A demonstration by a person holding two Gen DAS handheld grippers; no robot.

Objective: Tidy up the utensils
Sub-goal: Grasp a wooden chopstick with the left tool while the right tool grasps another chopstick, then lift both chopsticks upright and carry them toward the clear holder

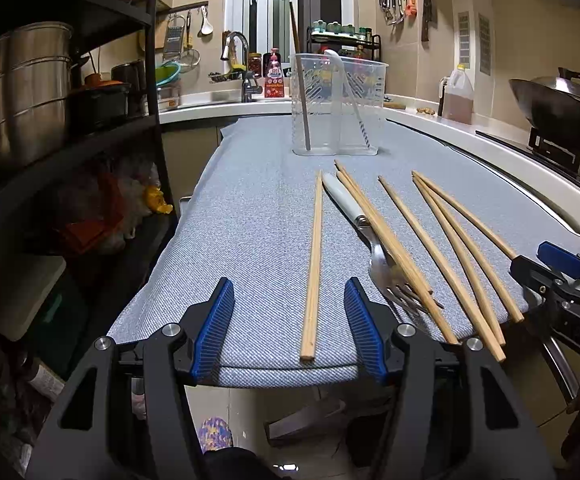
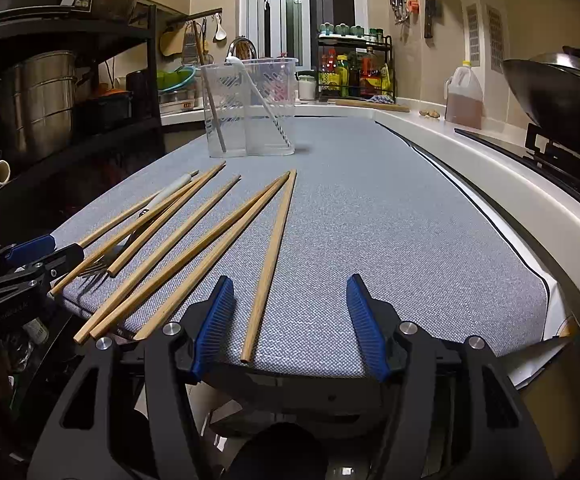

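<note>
Several wooden chopsticks lie on a grey-blue cloth mat, with a white-handled fork among them. A clear plastic utensil holder stands at the mat's far end and holds a chopstick and a white utensil. My left gripper is open and empty at the mat's near edge, with one chopstick lying between its fingers. My right gripper is open and empty, with the rightmost chopstick between its fingers. The holder and the fork also show in the right wrist view.
A black shelf rack with steel pots stands to the left. A white counter runs along the right with an oil jug and a wok. A sink and faucet lie behind the holder.
</note>
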